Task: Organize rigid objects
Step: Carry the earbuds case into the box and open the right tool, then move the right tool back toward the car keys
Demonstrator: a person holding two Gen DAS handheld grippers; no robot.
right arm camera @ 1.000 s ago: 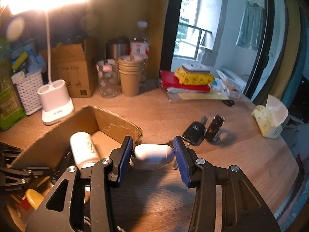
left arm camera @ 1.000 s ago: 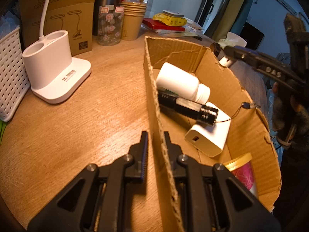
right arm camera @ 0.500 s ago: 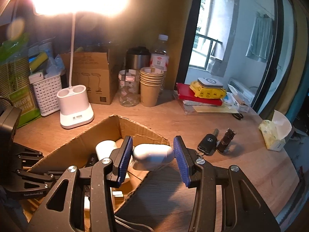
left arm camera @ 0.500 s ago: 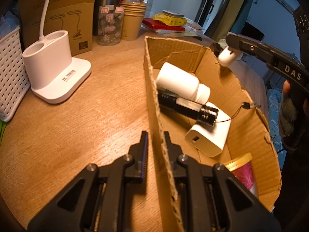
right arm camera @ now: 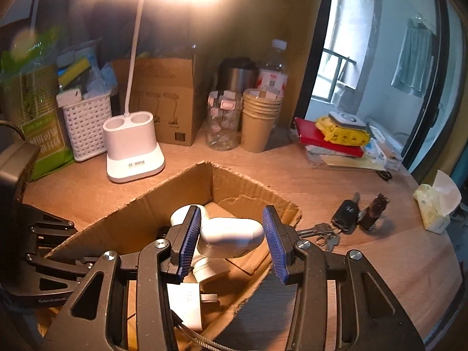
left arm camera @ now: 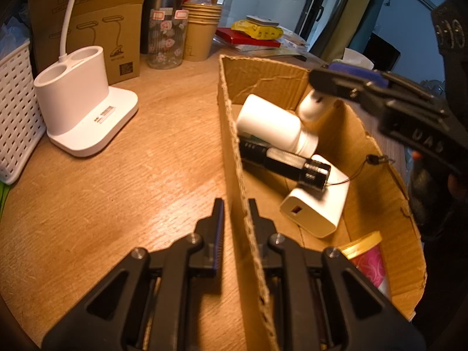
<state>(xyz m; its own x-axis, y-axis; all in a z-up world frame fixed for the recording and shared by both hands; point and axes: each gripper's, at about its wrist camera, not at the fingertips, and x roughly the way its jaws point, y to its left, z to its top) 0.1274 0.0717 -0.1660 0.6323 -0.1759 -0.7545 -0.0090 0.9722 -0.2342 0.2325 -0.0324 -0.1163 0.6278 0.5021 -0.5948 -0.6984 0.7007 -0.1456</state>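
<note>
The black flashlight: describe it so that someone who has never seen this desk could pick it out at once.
Find the open cardboard box on the wooden desk, right of the white lamp base. Inside, the flashlight lies on its side, between a white bottle and a white charger block on which its head rests. It is the only black thing there, with a thin cord trailing from it.

Black gripper (right arm camera: 232,235), blue ribbed pads (right arm camera: 190,241), silver screws (right arm camera: 162,243)

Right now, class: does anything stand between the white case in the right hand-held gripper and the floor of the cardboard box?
Yes. The right hand-held gripper holds the white case above the cardboard box, over the white bottle lying there. The bare box floor shows beside the bottle, toward the far corner.
</note>
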